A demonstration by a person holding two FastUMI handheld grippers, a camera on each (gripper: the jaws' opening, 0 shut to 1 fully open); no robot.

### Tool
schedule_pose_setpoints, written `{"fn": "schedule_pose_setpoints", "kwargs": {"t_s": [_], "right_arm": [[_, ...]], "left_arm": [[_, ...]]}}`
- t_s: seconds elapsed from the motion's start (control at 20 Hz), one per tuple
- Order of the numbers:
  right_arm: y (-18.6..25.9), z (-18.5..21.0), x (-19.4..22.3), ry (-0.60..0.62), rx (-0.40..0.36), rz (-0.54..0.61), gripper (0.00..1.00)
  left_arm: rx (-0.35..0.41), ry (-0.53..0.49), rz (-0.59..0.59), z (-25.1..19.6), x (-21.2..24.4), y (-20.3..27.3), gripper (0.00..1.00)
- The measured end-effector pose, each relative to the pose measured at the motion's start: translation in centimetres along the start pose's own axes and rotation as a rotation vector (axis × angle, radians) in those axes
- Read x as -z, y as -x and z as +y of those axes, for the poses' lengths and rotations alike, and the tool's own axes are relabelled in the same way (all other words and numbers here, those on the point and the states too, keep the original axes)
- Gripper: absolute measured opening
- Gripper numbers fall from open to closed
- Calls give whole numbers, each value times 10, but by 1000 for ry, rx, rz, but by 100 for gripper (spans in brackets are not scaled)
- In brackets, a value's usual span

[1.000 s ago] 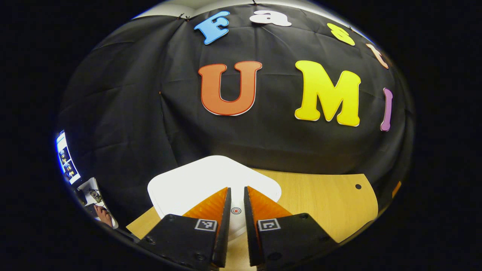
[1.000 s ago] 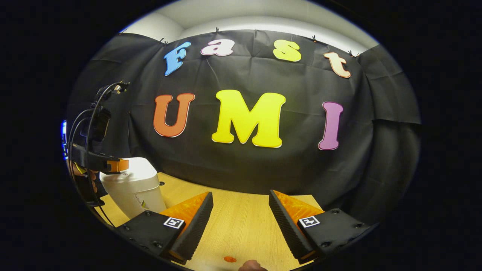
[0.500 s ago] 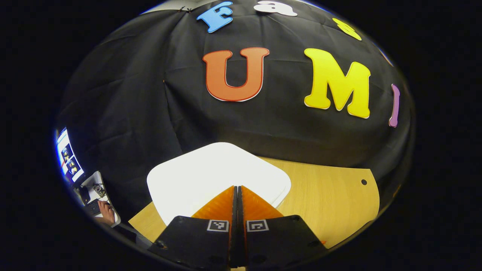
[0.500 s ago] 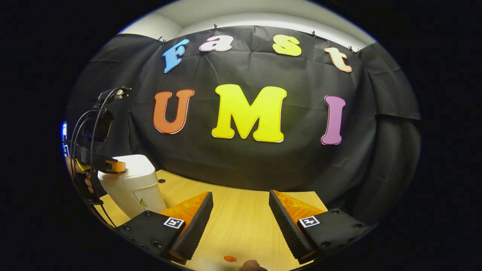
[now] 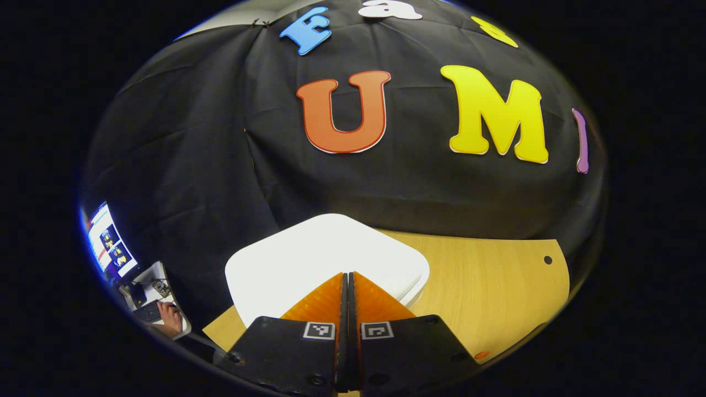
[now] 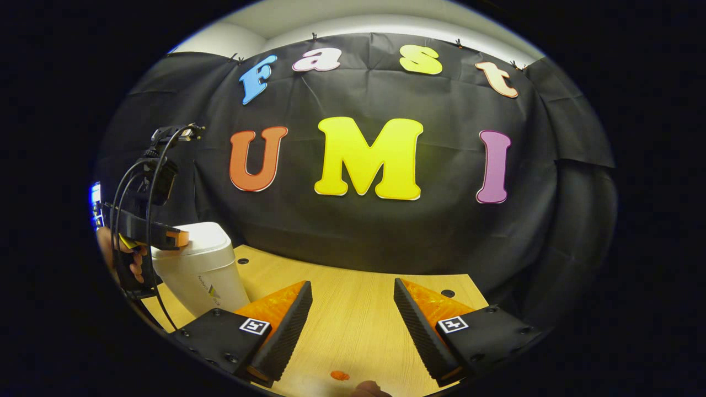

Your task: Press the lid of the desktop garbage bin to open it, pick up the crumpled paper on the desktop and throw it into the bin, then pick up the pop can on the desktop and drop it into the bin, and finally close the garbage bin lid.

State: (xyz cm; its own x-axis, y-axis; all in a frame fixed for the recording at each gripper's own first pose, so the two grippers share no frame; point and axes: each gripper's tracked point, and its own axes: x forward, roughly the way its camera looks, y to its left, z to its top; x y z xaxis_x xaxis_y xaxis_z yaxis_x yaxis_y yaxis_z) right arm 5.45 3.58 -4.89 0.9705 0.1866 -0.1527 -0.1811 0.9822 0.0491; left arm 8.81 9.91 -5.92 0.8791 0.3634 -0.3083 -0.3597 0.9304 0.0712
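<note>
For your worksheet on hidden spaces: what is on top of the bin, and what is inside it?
The shut left gripper sits at the lid of the bin, with the lid down. That lid covers the inside, so its contents cannot be seen.

The white garbage bin (image 6: 201,273) stands upright on the desk's left side, its lid (image 5: 309,259) apparently closed.

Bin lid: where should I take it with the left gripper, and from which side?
Not a pinch: the lid is a broad, flat cap with no handle showing. Come from above with the shut left gripper and press its top, probably near the edge.
</note>
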Motion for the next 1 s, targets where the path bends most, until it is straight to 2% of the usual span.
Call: {"fn": "schedule_pose_setpoints", "kwargs": {"t_s": [0.05,0.2,0.3,0.35,0.5,0.65,1.0], "right_arm": [[2,-2,-1,-8,-2,-3,94],[8,-8,-2,-26,-6,-10,94],[12,-13,-1,-33,-8,-11,94],[14,-15,-1,-36,-11,-11,94],[19,-19,0,-46,-21,-15,94],[24,-21,1,-59,-45,-20,94],[35,-30,18,-19,-110,14,94]], "left_arm": [[-9,2,-2,1,-2,0,8],[-27,-35,-76,2,-27,13,11],[-37,-82,-159,0,-50,25,33],[-38,-95,-197,-2,-61,31,36],[-14,-109,-259,-16,-77,52,57],[5,-80,-281,-28,-74,71,97],[27,4,-227,-45,-40,99,98]]}}
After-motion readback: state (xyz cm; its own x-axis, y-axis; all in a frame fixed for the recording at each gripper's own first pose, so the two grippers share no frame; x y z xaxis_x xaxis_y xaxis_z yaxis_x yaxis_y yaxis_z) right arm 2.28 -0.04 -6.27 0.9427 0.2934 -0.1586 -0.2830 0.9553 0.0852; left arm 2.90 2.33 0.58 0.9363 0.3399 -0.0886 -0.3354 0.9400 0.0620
